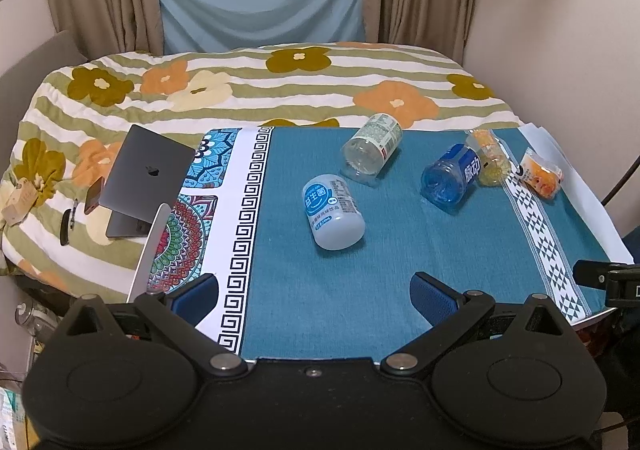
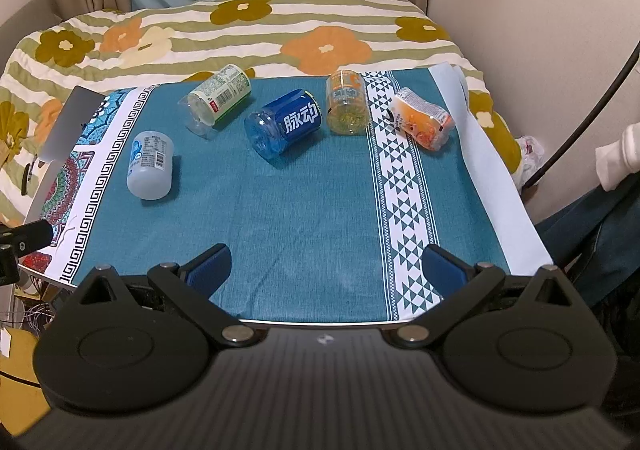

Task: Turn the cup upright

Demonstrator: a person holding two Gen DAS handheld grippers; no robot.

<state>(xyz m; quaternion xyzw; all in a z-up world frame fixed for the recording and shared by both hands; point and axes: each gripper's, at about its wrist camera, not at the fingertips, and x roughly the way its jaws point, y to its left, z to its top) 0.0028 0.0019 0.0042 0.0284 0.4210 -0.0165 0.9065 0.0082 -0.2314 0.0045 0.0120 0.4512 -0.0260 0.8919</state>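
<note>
Left wrist view: left gripper hangs over the near edge of the tabletop, fingers wide, holding nothing. Five cups lie tipped on the teal cloth; the white cup is nearest, likely the first target. A laptop sits on the bed at left.

Right wrist view: right gripper also wide and empty. This side shows the blue cup, green cup, yellow cup and orange cup more plainly. Both grippers sit back, seemingly before approach.
</note>
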